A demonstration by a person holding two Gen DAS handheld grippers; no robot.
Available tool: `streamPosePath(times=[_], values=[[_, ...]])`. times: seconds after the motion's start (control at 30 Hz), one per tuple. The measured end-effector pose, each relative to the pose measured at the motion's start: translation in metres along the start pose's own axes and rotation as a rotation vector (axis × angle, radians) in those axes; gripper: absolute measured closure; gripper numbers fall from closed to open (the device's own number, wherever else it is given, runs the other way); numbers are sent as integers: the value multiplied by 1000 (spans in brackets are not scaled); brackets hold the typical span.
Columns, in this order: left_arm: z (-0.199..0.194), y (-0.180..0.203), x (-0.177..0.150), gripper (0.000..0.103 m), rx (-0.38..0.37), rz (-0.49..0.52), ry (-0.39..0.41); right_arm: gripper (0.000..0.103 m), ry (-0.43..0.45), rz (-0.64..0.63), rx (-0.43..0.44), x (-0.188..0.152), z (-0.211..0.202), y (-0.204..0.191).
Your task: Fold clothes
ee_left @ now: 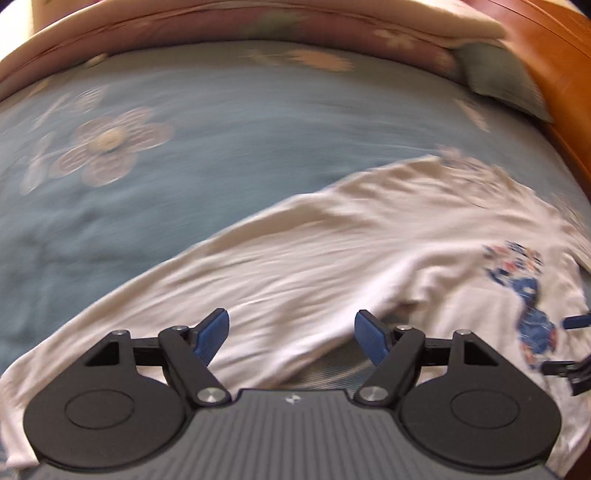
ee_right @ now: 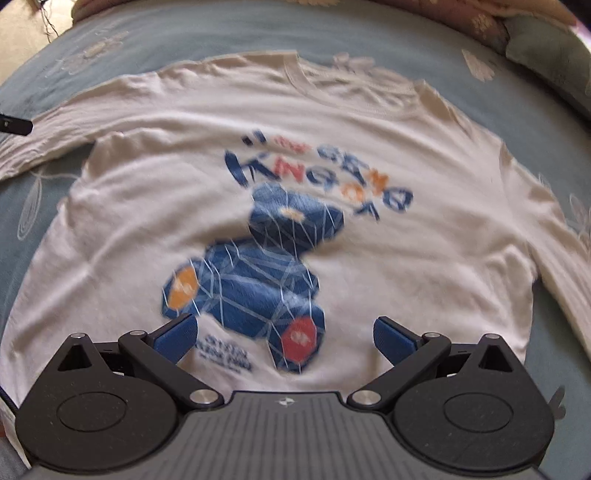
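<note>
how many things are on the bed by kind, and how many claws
white long-sleeved shirts: 1
pillows: 1
folded quilts: 1
claws: 2, the left claw and the right claw, both open over the shirt
total: 5

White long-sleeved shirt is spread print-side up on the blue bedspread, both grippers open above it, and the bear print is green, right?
Not quite: the bear print is blue, as the right wrist view shows. The shirt, bedspread, left gripper and right gripper are as you said.
</note>
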State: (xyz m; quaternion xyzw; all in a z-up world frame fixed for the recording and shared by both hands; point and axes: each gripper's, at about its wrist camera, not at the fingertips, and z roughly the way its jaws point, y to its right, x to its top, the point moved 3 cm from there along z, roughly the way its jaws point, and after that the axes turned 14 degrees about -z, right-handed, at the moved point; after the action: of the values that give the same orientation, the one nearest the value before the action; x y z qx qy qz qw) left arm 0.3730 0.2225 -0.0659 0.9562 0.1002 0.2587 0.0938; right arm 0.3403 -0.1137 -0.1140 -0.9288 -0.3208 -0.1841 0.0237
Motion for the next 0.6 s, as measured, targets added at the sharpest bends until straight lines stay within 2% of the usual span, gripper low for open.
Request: streamPosePath(times=[0.07,0.23,0.43,0.6], values=[[7,35,-3,28,-48,73,-9,0,-24,31,15,-11,7,2],[18,110,-17,28,-159,200,-42,0,18,71,2,-18,3,1],[43,155,-43,27,-233,191,-118,0,125,48,-27,-30,-2,-3],[64,165,-64,27,-230,160,-188,0,193,14,-44,-36,-5,-4]])
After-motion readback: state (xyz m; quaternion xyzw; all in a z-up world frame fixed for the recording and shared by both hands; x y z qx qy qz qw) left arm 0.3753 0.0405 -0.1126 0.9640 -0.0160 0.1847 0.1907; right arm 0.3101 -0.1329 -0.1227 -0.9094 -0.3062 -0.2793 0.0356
